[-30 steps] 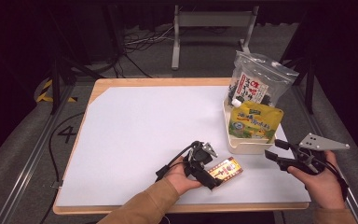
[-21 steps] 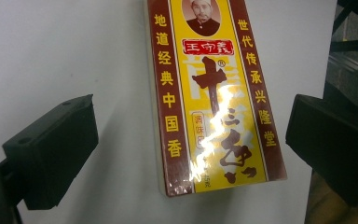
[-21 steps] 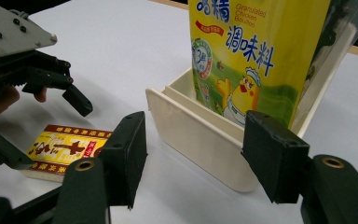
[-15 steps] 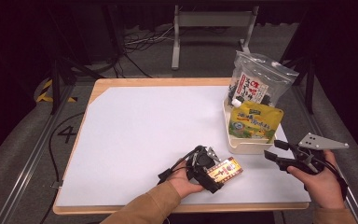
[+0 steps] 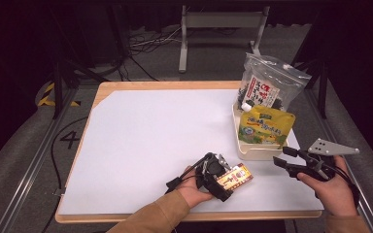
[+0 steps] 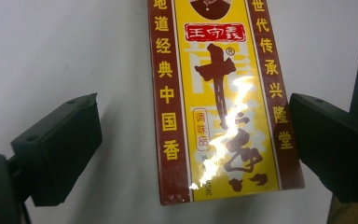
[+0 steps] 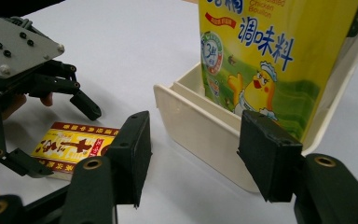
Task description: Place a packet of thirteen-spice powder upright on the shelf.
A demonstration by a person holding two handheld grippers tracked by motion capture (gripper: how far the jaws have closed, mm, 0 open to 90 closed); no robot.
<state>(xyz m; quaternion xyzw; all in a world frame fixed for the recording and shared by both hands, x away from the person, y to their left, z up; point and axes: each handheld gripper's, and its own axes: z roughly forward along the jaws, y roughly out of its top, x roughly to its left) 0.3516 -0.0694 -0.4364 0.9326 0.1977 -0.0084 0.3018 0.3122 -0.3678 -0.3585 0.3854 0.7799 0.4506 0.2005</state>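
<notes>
A flat red and yellow spice box (image 5: 236, 176) lies on the white table near the front edge. My left gripper (image 5: 222, 180) hovers over it, open. In the left gripper view the box (image 6: 219, 107) lies between the two jaws of my left gripper (image 6: 193, 126). One jaw is close beside the box's edge, and the other stands clear of it. My right gripper (image 5: 279, 156) is open by the front corner of the cream tray (image 5: 245, 151). Its jaws have just been closing with nothing between them. In the right gripper view my right gripper (image 7: 191, 154) faces the tray wall (image 7: 200, 126) and the left gripper (image 7: 58, 137).
A yellow seasoning pouch (image 5: 266, 127) stands in the tray, and a clear bag with a red and white label (image 5: 269, 87) stands behind it. The white sheet (image 5: 155, 136) covers the wooden table. Black stands and cables lie on the floor beyond.
My left gripper has edged to the right, and its jaws now straddle the spice box. The right hand has stayed where it was.
</notes>
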